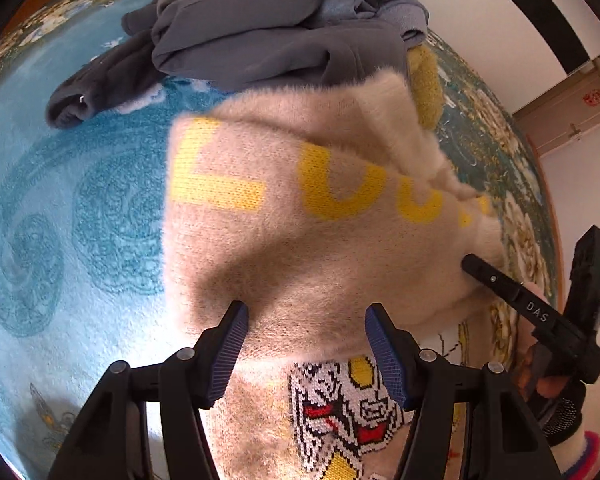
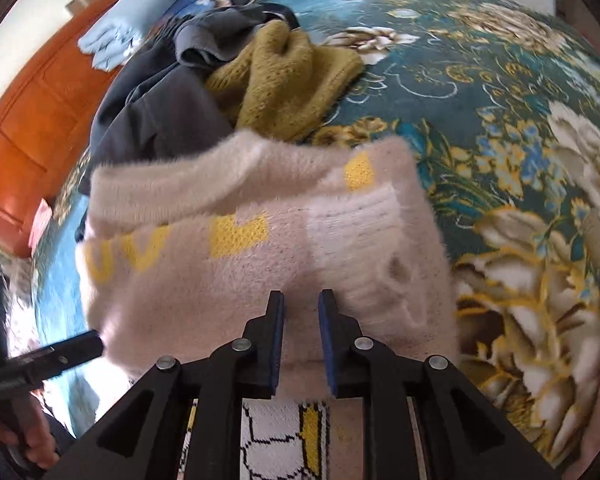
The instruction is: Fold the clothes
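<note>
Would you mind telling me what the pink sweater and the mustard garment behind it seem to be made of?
Fuzzy pale-pink sweater with yellow letters: likely a brushed, mohair-like knit, given its hairy halo along the edges. Mustard-yellow garment: apparently a chunky open-stitch knit, matte, with visible loops.

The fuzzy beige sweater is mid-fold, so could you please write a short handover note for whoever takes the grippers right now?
Left gripper: open, fingers either side of the fuzzy beige sweater, gripping nothing.
Right gripper: fingers close together with a gap; whether they pinch fabric is unclear.
The sweater lies on the floral blanket, top part folded over, yellow letters up.
Behind it, unfolded: grey garment, mustard knit.
Left: finish the sweater, then fold the pile.
</note>
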`<act>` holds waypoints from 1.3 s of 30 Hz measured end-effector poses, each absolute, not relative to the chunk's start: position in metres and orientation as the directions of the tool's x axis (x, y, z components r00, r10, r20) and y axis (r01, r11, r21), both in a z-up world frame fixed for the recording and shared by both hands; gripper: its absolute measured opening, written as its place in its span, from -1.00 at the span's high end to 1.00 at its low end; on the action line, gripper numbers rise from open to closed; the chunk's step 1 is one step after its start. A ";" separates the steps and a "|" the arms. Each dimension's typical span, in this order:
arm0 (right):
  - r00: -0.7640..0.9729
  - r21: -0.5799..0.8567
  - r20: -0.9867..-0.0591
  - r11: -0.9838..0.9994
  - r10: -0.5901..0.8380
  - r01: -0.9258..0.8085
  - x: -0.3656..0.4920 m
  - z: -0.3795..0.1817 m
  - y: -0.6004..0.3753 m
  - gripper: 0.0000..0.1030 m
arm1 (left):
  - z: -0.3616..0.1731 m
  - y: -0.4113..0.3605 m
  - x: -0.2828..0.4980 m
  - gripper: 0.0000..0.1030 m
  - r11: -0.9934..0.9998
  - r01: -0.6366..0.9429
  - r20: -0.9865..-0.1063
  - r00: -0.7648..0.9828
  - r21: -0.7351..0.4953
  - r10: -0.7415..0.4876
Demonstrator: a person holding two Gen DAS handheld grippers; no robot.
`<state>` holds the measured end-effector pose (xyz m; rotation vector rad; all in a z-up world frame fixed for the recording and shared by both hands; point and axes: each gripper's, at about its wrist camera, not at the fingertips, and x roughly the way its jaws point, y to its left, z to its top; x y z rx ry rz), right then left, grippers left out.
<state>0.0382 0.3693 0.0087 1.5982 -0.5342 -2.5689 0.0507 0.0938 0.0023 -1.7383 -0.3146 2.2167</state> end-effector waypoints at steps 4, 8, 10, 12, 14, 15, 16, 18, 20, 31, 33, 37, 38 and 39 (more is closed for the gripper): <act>-0.450 0.297 -0.867 -0.947 -0.212 -0.125 0.036 0.008 0.365 0.66 | 0.011 0.090 0.056 -0.26 -0.921 -0.106 -0.894 -0.224 -0.374 0.388; -0.466 0.300 -0.860 -0.945 -0.208 -0.131 0.044 0.019 0.361 0.60 | 0.030 0.059 0.075 -0.26 -0.880 -0.055 -0.841 -0.272 -0.472 0.468; -0.474 0.317 -0.852 -0.939 -0.221 -0.131 0.053 0.022 0.361 0.51 | 0.035 0.037 0.087 -0.26 -0.875 -0.016 -0.830 -0.312 -0.483 0.463; -0.482 0.334 -0.844 -0.933 -0.234 -0.132 0.062 0.026 0.360 0.50 | 0.032 0.018 0.095 -0.26 -0.880 0.021 -0.836 -0.325 -0.475 0.443; -0.480 0.339 -0.845 -0.930 -0.236 -0.140 0.074 0.027 0.360 0.46 | 0.027 0.003 0.101 -0.26 -0.888 0.052 -0.849 -0.323 -0.457 0.418; -0.478 0.337 -0.847 -0.931 -0.233 -0.143 0.080 0.028 0.360 0.45 | 0.022 -0.003 0.105 -0.26 -0.892 0.068 -0.857 -0.316 -0.447 0.406; -0.475 0.335 -0.849 -0.931 -0.230 -0.148 0.087 0.030 0.361 0.45 | 0.017 -0.008 0.109 -0.26 -0.894 0.079 -0.866 -0.302 -0.441 0.400; -0.466 0.331 -0.856 -0.930 -0.225 -0.160 0.099 0.034 0.364 0.44 | 0.006 -0.009 0.116 -0.26 -0.897 0.099 -0.882 -0.257 -0.431 0.396; -0.454 0.328 -0.864 -0.927 -0.218 -0.180 0.111 0.035 0.368 0.42 | -0.004 -0.008 0.123 -0.26 -0.893 0.113 -0.889 -0.210 -0.435 0.407; -0.360 0.269 -0.917 -0.932 -0.170 -0.244 0.195 0.024 0.404 0.15 | -0.032 0.019 0.146 -0.26 -0.883 0.106 -0.889 -0.034 -0.457 0.456; -0.332 0.290 -0.923 -0.917 -0.193 -0.273 0.206 0.015 0.411 0.15 | -0.032 0.024 0.148 -0.32 -0.893 0.081 -0.897 -0.022 -0.442 0.442; -0.307 0.374 -0.910 -0.872 -0.278 -0.317 0.225 -0.001 0.420 0.15 | -0.035 0.025 0.152 -0.49 -0.879 0.085 -0.882 0.012 -0.469 0.471; -0.308 0.400 -0.902 -0.857 -0.304 -0.324 0.229 -0.003 0.421 0.15 | -0.036 0.024 0.153 -0.49 -0.877 0.089 -0.879 0.022 -0.473 0.477; -0.308 0.420 -0.894 -0.848 -0.324 -0.325 0.233 -0.005 0.422 0.15 | -0.037 0.024 0.154 -0.49 -0.874 0.092 -0.875 0.037 -0.478 0.482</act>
